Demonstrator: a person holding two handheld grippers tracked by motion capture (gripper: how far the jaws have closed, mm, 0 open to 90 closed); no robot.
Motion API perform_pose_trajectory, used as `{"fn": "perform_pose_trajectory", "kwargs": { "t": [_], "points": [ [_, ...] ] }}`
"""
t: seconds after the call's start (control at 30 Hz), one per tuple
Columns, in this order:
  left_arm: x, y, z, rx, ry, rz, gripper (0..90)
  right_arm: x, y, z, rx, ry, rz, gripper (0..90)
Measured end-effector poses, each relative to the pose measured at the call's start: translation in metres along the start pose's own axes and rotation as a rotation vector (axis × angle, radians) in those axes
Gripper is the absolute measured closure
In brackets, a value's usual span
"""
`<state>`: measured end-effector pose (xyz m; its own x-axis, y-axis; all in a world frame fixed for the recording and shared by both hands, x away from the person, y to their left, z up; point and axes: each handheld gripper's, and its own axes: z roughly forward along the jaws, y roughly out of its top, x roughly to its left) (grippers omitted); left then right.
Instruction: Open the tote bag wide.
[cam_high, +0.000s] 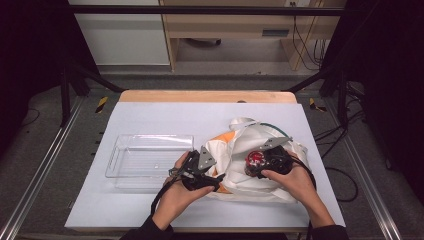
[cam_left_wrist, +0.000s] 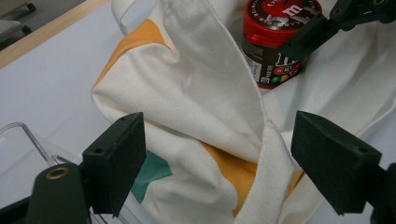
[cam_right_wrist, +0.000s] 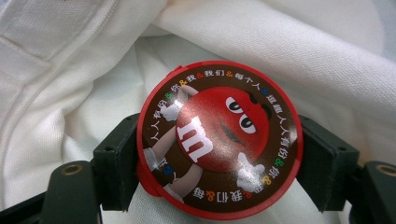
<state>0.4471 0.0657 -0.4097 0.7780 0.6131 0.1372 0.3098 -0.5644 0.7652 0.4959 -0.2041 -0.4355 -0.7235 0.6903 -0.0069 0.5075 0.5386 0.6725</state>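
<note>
The right gripper (cam_high: 257, 162) clamps a red-lidded candy jar (cam_right_wrist: 218, 139) inside the white cloth bag (cam_high: 260, 145), while the left gripper (cam_left_wrist: 219, 163), jaws wide, straddles the bag's rim right of a clear tray (cam_high: 145, 155).

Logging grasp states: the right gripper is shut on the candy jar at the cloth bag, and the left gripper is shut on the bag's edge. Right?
Half right. The left gripper is open: its own view shows the jaws apart, either side of the cloth bag edge. The right gripper is shut on the candy jar.

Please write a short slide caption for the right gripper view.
Right gripper clamps a red-lidded M&M's candy jar inside a white cloth bag.
</note>
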Motion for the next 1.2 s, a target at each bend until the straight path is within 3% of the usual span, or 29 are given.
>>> {"fn": "perform_pose_trajectory", "kwargs": {
  "t": [0.23,0.6,1.2],
  "points": [
    [0.003,0.0,-0.002,-0.005,0.003,-0.007,17.2,0.001,0.001,-0.002,0.008,-0.016,0.014,26.0],
    [0.013,0.0,-0.008,-0.021,0.021,-0.034,15.8,0.003,0.008,-0.017,-0.033,-0.051,0.03,26.0],
    [0.046,-0.004,-0.025,-0.032,0.069,-0.105,14.0,0.011,0.02,-0.044,-0.088,-0.077,0.051,26.0]
  ]
}}
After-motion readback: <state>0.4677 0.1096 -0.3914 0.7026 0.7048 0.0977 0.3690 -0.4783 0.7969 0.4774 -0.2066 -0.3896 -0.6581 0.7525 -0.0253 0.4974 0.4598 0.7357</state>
